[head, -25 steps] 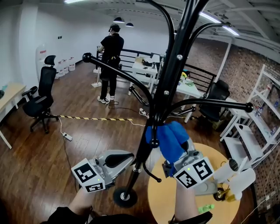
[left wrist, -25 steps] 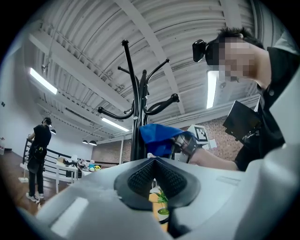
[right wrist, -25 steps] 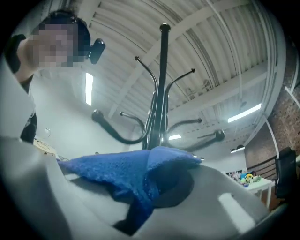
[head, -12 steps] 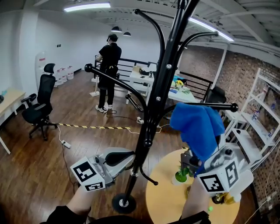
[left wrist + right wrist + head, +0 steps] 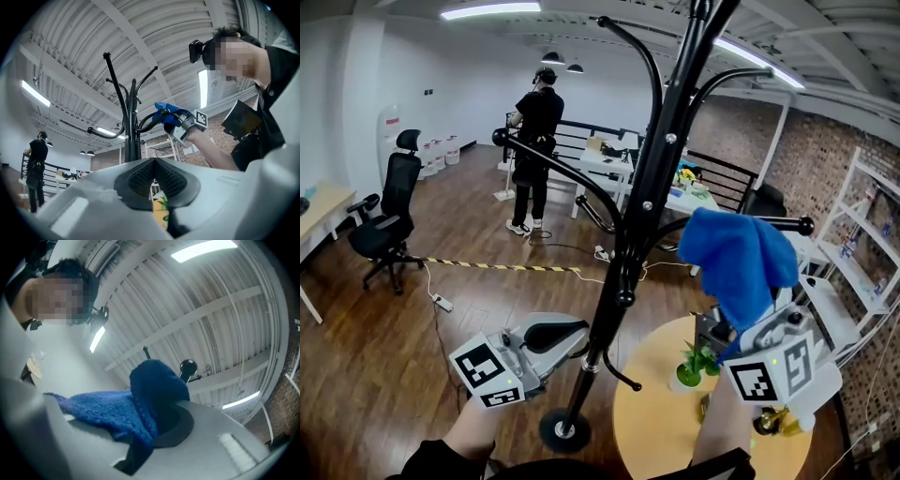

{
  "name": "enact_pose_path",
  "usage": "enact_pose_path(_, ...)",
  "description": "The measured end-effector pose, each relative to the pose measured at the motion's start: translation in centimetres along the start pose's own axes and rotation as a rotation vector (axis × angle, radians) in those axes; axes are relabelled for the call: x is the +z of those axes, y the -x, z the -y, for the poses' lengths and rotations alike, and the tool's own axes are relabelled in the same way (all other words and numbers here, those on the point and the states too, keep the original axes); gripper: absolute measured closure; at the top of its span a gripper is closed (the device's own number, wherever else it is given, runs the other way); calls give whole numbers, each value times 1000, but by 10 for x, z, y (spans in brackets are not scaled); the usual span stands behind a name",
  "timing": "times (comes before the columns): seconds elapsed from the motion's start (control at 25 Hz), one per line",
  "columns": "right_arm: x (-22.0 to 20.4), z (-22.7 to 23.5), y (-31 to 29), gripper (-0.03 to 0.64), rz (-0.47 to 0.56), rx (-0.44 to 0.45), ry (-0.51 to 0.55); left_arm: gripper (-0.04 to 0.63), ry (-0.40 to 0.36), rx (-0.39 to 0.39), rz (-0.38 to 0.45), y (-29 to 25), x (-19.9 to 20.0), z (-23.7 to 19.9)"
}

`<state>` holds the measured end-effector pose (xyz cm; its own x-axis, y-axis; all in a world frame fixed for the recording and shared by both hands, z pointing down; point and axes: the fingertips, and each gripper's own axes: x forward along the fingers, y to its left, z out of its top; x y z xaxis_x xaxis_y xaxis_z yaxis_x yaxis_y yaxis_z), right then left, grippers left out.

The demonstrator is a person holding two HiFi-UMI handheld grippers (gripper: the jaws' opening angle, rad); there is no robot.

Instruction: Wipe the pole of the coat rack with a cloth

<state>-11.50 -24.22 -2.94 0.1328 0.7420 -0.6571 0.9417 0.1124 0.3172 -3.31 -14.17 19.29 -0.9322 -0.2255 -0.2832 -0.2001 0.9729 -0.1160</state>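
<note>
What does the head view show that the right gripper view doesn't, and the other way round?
Only the head view shows the room below: the wooden floor, the coat rack's pole and base, a round yellow table with a small plant, an office chair, a person standing farther back, and the left gripper near the pole. Only the right gripper view shows, from up close, the right gripper with its jaws shut on the blue cloth, and the wearer's head. Both show the blue cloth and a ball-tipped rack arm.
</note>
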Motion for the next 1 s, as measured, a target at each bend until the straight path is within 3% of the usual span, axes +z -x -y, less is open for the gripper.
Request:
enact_pose_path(0.12, -34, -12, -11, 591, -72, 32, 1, 589, 11, 13, 3, 7, -4, -2)
enact_pose_path(0.36, -122, -33, -6, 591, -248, 63, -117, 591, 28, 33, -2, 18, -8, -2)
enact_pose_path(0.76, -236, -53, 75, 591, -494, 13, -240, 591, 63, 46, -38, 13, -29, -5)
enact_pose_path(1.0, -304, -85, 137, 591, -768, 70, -250, 591, 91, 18, -51, -1, -39, -1)
